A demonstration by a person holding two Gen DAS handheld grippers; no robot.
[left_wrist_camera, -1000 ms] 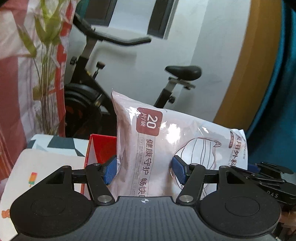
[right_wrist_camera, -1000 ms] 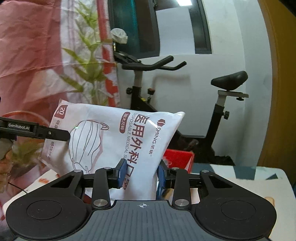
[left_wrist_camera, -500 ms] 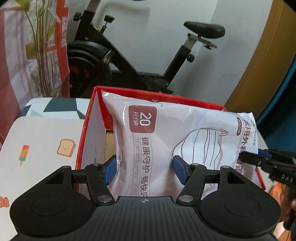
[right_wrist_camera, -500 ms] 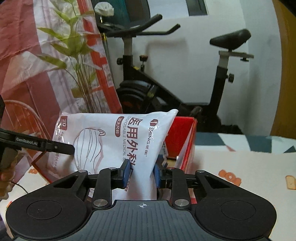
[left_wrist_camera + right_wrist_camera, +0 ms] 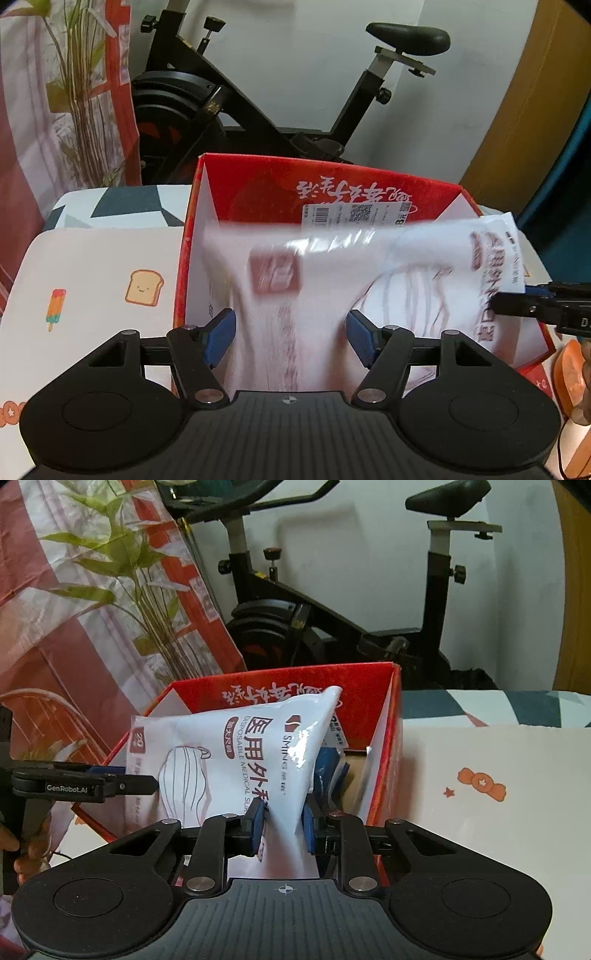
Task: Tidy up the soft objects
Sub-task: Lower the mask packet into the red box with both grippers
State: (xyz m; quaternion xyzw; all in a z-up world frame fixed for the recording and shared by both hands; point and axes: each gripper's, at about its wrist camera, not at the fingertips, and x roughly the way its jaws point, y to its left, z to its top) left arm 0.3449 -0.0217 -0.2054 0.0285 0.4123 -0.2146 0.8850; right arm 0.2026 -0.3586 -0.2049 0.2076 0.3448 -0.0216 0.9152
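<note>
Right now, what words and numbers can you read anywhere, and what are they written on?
"DISPOSABLE MEDICAL SU...", cut off: on the mask bag.
"SMING", then small characters too small to read: bag, near its top corner.
"医用外科", large red characters: bag.
"20": bag's small red corner patch; blurred in the left wrist view.
"GenRobot.AI": on the left gripper.
Upside-down white calligraphy: red box inner wall, not readable.
Barcode sticker on the box: too small.

cartoon-print table (image 5: 92, 266), red box (image 5: 332, 184) on it
</note>
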